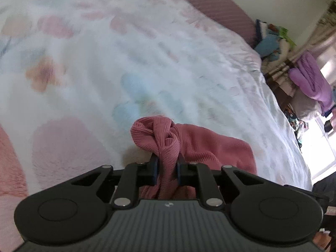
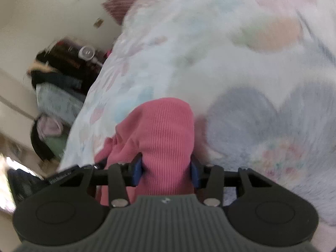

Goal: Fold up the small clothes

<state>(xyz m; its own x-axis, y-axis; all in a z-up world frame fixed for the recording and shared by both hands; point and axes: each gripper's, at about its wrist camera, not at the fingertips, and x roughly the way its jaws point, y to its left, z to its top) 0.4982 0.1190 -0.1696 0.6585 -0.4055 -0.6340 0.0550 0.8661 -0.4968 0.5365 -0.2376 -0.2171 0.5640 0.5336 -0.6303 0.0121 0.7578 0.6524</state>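
Note:
A pink ribbed garment (image 1: 201, 145) is held by both grippers above a fluffy floral blanket (image 1: 105, 63) on a bed. My left gripper (image 1: 167, 169) is shut on a bunched, twisted part of it; the rest trails off to the right. In the right wrist view my right gripper (image 2: 166, 168) is shut on a wide fold of the same pink garment (image 2: 163, 130), which drapes over and hides the fingertips. The blanket (image 2: 210, 52) lies below. Both views are motion blurred.
The bed's right edge drops to a cluttered floor with purple clothing (image 1: 310, 77) and toys (image 1: 271, 42). In the right wrist view, dark bags and clothes (image 2: 63, 67) lie beside the bed's left edge by a cream wall. A mauve pillow (image 1: 226, 10) lies at the head.

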